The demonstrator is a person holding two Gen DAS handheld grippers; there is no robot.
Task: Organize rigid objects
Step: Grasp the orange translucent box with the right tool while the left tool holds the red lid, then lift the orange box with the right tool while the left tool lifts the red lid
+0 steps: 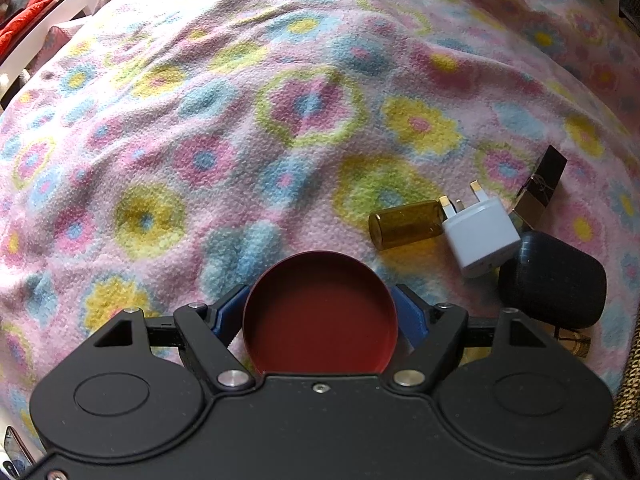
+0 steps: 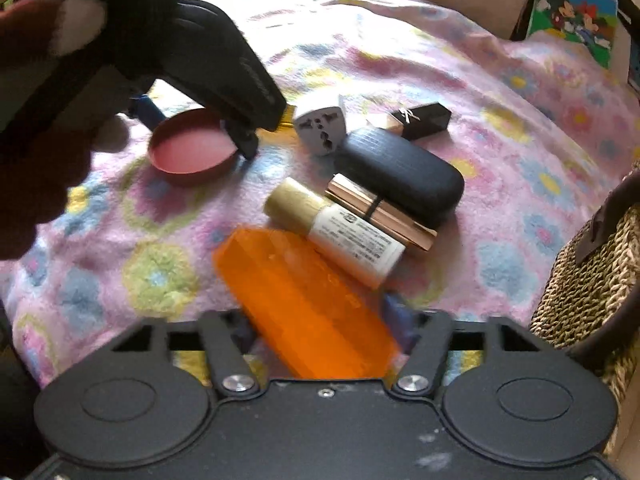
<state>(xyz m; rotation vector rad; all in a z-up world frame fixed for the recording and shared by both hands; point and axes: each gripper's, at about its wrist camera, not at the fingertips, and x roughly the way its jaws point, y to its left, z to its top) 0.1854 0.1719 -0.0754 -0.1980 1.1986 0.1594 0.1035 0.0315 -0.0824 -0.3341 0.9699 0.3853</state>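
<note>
My left gripper [image 1: 320, 300] is shut on a shallow round red lid [image 1: 320, 332], with a blue finger [image 1: 226, 312] pressed against each side and the hollow face up. The right wrist view shows that lid [image 2: 192, 152] resting low on the flowered blanket [image 2: 120, 280], with the left gripper [image 2: 198, 132] over it. My right gripper [image 2: 320, 328] is shut on a see-through orange box [image 2: 304, 300] that slants up to the left; its fingertips are mostly hidden behind the box.
A row lies on the blanket: an amber bottle [image 1: 404, 224], a white plug adapter [image 2: 320, 124], a black case [image 2: 400, 172], a black lipstick box [image 2: 424, 118], a gold tube [image 2: 380, 212] and a white gold-capped bottle [image 2: 340, 236]. A woven bag [image 2: 580, 280] stands at the right.
</note>
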